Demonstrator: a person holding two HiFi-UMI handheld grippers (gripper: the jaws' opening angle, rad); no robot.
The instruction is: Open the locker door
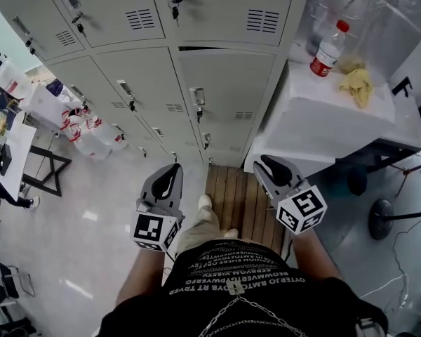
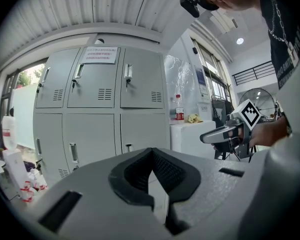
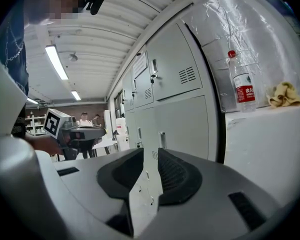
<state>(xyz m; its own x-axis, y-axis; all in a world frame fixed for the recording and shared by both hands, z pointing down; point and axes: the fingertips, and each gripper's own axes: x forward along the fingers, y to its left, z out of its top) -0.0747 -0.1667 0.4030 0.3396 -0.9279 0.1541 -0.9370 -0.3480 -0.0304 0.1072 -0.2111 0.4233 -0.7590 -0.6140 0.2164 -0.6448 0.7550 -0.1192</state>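
A bank of grey lockers [image 1: 161, 62] stands ahead of me, and all its doors look closed. The door straight in front [image 1: 228, 90] has a small handle with a key [image 1: 197, 95] at its left edge. My left gripper [image 1: 174, 168] hangs well short of the lockers; its fingertips meet, with nothing between them [image 2: 151, 151]. My right gripper [image 1: 263, 161] is level with it on the right, also short of the doors. Its jaws stand apart with a clear gap and nothing in it [image 3: 147, 151]. Each gripper shows in the other's view: the right gripper [image 2: 225, 133], the left gripper [image 3: 87, 131].
A white cabinet [image 1: 323, 128] stands close on the right, bearing a water bottle [image 1: 328, 50] and a yellow cloth [image 1: 358, 84]. A wooden floor panel [image 1: 238, 195] lies below the lockers. Bags [image 1: 91, 132] and a table [image 1: 17, 153] are at the left, a fan base [image 1: 382, 220] at the right.
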